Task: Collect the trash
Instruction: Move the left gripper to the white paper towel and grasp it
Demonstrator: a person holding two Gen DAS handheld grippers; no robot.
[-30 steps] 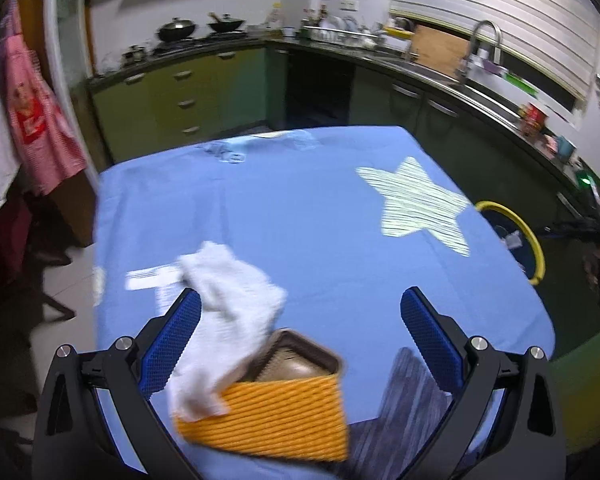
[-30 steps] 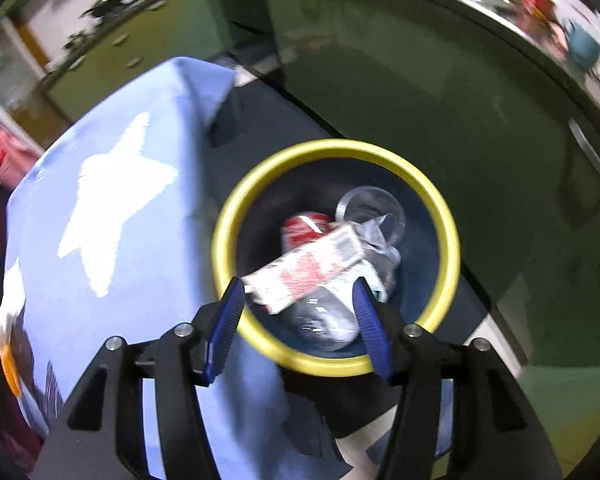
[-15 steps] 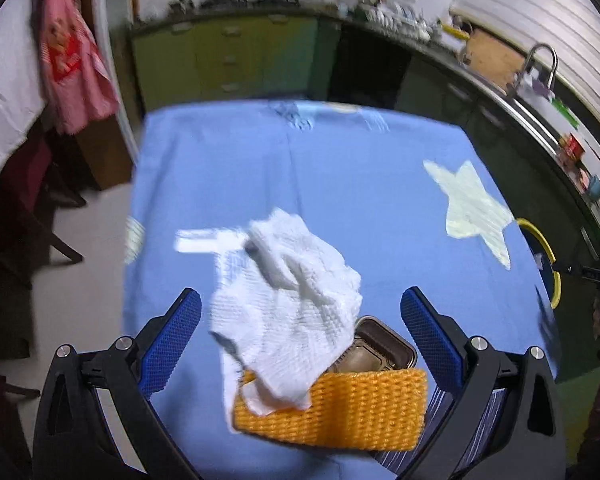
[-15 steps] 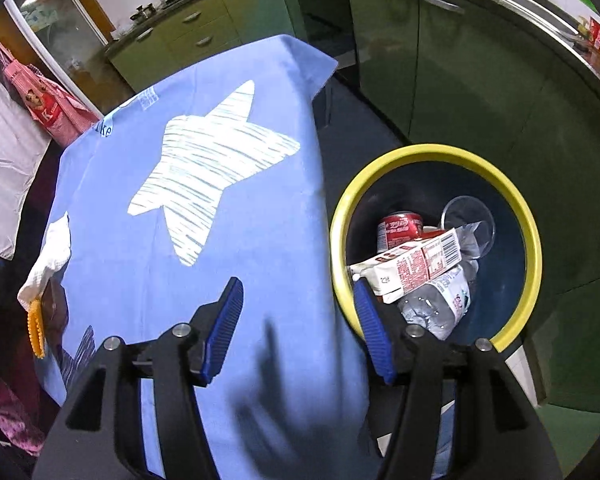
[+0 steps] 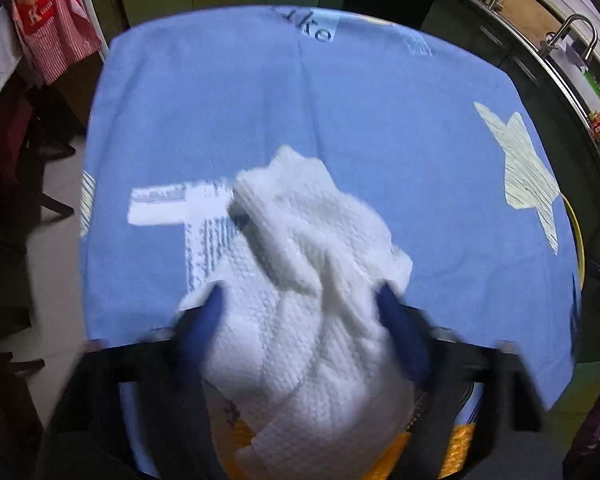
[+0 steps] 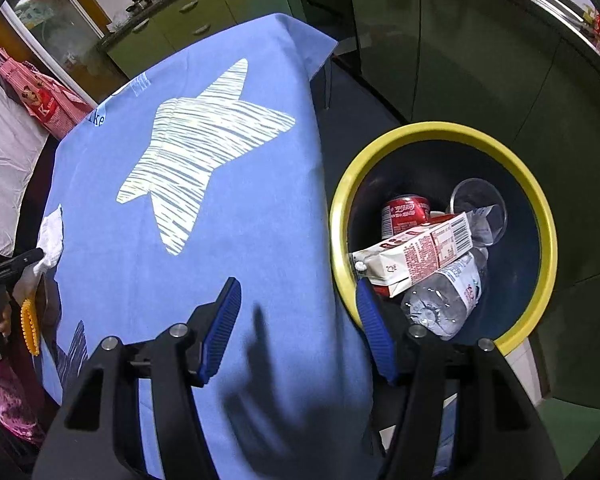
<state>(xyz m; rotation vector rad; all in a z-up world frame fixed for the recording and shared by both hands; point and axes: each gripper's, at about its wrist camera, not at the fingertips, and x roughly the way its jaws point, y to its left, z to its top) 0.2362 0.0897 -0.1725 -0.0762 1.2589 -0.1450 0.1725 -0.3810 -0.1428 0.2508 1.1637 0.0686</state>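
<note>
The left gripper was closed on a crumpled white paper towel at the desk's near edge; the right gripper hung open, empty, beside the bin at the desk's right edge.

right gripper: spread, empty | bin: carton (on top), can, bottle
</note>
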